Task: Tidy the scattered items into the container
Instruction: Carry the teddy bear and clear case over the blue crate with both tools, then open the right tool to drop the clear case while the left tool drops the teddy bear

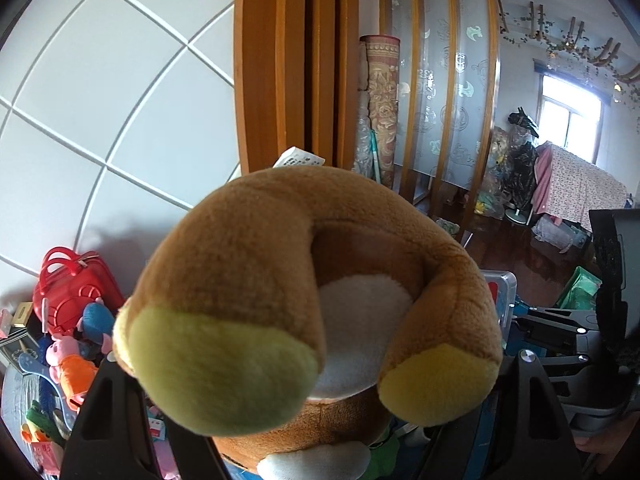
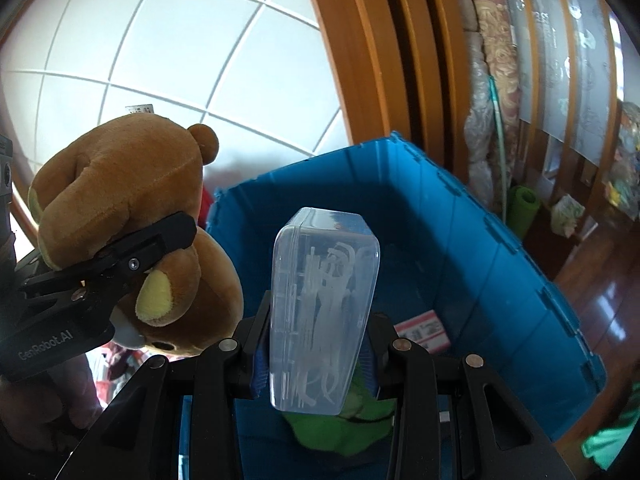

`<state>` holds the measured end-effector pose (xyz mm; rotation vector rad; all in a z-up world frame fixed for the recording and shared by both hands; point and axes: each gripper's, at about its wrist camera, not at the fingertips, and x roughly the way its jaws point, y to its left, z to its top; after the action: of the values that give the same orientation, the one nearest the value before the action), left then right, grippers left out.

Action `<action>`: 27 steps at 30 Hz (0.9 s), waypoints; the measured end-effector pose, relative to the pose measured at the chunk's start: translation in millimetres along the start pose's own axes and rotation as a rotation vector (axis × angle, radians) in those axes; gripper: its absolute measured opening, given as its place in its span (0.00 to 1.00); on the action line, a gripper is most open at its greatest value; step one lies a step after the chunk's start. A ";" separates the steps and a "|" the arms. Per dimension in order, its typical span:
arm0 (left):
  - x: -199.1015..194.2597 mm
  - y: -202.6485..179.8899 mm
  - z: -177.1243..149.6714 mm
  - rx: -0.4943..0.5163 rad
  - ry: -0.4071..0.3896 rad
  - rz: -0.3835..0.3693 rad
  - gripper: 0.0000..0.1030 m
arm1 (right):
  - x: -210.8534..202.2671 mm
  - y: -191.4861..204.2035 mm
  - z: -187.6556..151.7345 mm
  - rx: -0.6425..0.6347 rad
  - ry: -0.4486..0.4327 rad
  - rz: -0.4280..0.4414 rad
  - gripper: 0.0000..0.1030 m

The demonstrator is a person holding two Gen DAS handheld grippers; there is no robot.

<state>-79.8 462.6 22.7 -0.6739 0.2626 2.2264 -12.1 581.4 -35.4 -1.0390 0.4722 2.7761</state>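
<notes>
A white wall crossed by thin raised lines (image 2: pixel 168 52) fills the background, ending at a tall orange-brown wooden door frame (image 2: pixel 384 60), with a rolled patterned carpet (image 1: pixel 382 92) propped beyond it and dark glossy wooden flooring (image 2: pixel 600 300) to the right.

A large open blue plastic storage crate (image 2: pixel 460 240) stands against the wall. A white and red label (image 2: pixel 422 330) and something bright green and soft (image 2: pixel 340 428) lie at its bottom.

The right gripper (image 2: pixel 316 360) is partly closed on a clear rectangular plastic case of white floss picks (image 2: pixel 322 312), its blue-padded fingers (image 2: pixel 260 360) pressing the case's two sides. The case stands upright, held above the crate's interior.

The left gripper (image 1: pixel 308 420) grips a brown plush teddy bear with yellow paw pads and a white belly (image 1: pixel 256 264), its jaws fairly wide around the toy's body. In the right wrist view one black finger (image 2: pixel 152 248) crosses the bear, which hangs upside down beside the crate's left wall, outside it.

At the left, along the wall, sit a red plastic toy handbag (image 1: pixel 72 284) and a heap of small colourful soft toys (image 1: pixel 72 356).
</notes>
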 end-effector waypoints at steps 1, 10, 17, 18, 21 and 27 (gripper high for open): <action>0.7 -1.1 0.0 0.001 -0.001 -0.003 0.74 | 0.6 -1.1 1.3 0.000 0.000 -0.004 0.34; 15.7 1.1 4.3 -0.020 0.034 -0.021 0.92 | 4.3 -5.8 8.8 -0.011 -0.003 -0.088 0.52; 21.4 10.8 3.9 -0.062 0.067 -0.030 1.00 | 0.0 -17.0 12.0 0.037 -0.040 -0.111 0.99; 21.6 11.4 3.8 -0.060 0.068 -0.019 1.00 | 0.2 -17.3 10.6 0.040 -0.037 -0.111 0.99; 21.3 14.6 2.7 -0.066 0.069 -0.001 1.00 | -1.3 -16.0 7.8 0.044 -0.033 -0.103 0.99; 11.5 28.8 -9.5 -0.086 0.069 0.094 1.00 | -3.5 -4.4 13.3 0.026 -0.049 -0.063 0.99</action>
<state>-103.8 446.6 7.7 -0.8011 0.2389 2.3174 -16.6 589.9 -24.6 -0.9609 0.4589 2.7258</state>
